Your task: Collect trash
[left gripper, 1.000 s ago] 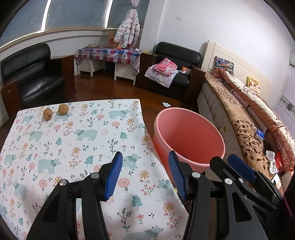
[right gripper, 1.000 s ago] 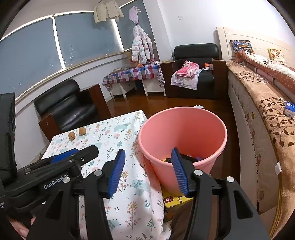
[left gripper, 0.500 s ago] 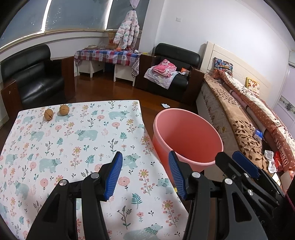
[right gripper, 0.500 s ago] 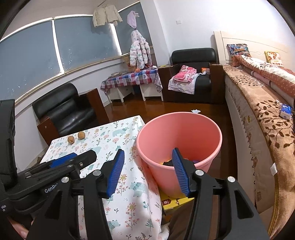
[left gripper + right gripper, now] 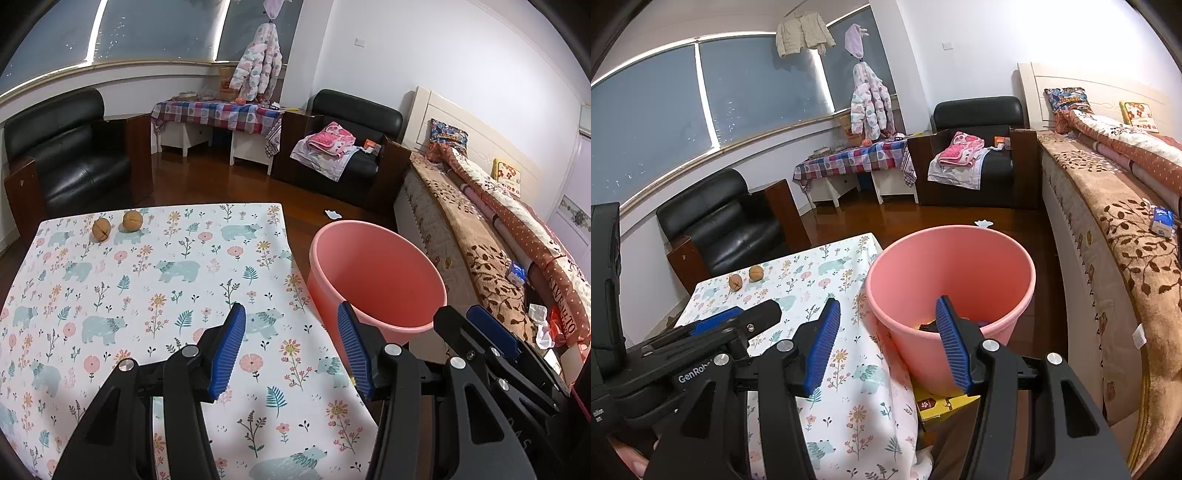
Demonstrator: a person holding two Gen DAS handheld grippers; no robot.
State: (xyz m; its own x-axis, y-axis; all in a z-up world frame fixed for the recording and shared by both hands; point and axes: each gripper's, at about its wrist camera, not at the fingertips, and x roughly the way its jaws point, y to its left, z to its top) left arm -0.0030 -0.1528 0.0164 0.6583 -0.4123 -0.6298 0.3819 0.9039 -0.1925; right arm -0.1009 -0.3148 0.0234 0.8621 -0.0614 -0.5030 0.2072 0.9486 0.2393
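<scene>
The left gripper point(image 5: 290, 345) hangs over the floral tabletop point(image 5: 155, 280) at lower centre, fingers spread wide and empty; the right gripper point(image 5: 886, 339) likewise gapes, holding nothing; two walnuts point(image 5: 117, 225) lie at the tabletop's upper left; the pink bin point(image 5: 951, 291) stands right of centre, some dark trash point(image 5: 929, 326) visible inside.

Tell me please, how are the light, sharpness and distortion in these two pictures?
Left wrist view: even indoor light, sharp, window dark, fisheye bends the table edges, corners black. Right wrist view: same light, pink bucket crisp, window frame curved, no glare.
</scene>
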